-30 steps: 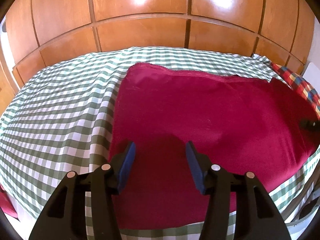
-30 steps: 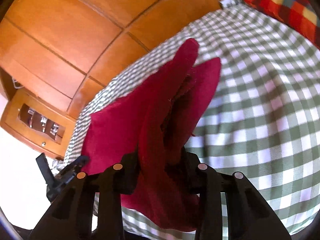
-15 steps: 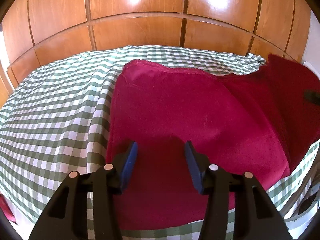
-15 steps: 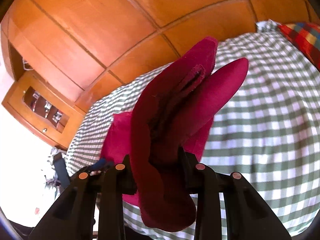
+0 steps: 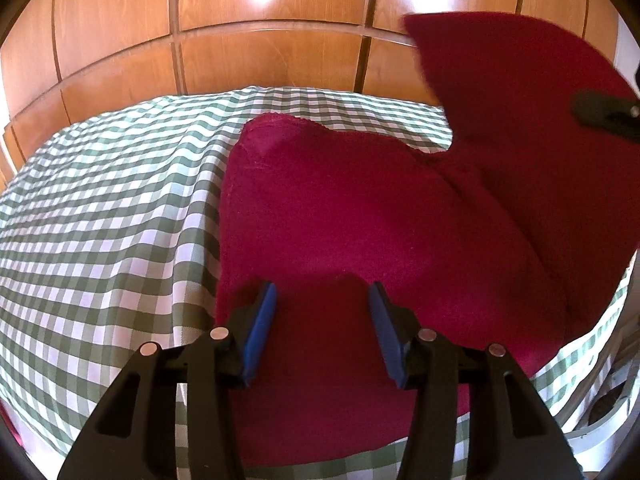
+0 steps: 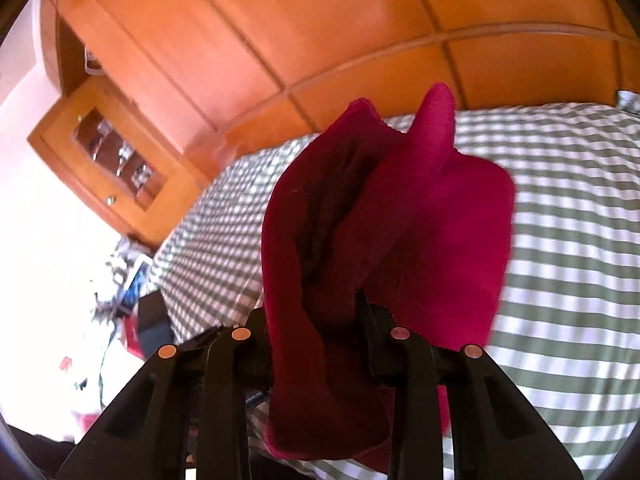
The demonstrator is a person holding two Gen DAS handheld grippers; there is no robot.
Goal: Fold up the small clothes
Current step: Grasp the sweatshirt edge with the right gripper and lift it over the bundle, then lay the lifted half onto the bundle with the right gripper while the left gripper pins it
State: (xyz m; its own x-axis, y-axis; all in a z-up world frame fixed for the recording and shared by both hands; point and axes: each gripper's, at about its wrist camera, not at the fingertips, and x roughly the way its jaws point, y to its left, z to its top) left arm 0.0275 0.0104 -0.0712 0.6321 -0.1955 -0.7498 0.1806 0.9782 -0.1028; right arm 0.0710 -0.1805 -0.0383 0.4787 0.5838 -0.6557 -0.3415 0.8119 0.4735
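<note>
Right wrist view: right gripper point(image 6: 316, 312) fingers clamp a bunched corner of the red cloth point(image 5: 360, 208), lifted off the checked tabletop point(image 5: 100, 220). Left gripper point(image 5: 322, 312) hovers above the flat part, fingers spread, empty (nothing pinned). Risk: unpinned cloth drags along, fold goes crooked.
</note>
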